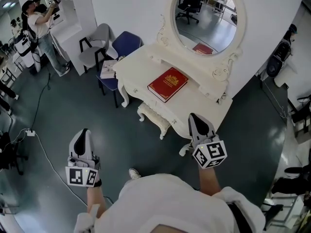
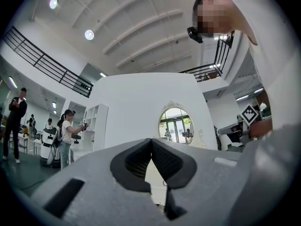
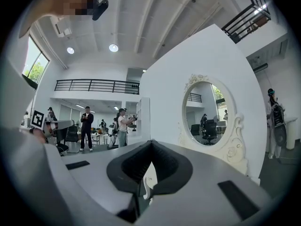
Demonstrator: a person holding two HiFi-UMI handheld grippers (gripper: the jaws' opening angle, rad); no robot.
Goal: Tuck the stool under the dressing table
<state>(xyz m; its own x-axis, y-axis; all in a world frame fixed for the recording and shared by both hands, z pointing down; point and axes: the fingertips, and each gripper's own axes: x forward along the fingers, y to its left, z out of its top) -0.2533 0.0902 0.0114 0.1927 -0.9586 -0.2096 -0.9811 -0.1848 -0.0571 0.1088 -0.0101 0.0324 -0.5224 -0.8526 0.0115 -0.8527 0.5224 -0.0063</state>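
Observation:
The white dressing table [image 1: 138, 72] with its oval mirror [image 1: 209, 16] stands against the wall, a red book [image 1: 167, 84] lying on top. The cream stool [image 1: 151, 114] sits at the table's front, its far side beneath the tabletop and its near side sticking out. My left gripper [image 1: 85, 131] hovers over the floor well left of the stool, shut and empty; its pads meet in the left gripper view [image 2: 151, 140]. My right gripper [image 1: 193, 115] is over the table's front right edge, shut with nothing held [image 3: 151, 142]. Neither touches the stool.
A grey chair [image 1: 95, 45] and a blue chair [image 1: 124, 45] stand left of the table. A person [image 1: 39, 25] stands at the far left. Cables [image 1: 34, 130] run over the dark floor. Black equipment [image 1: 279, 57] lines the right side.

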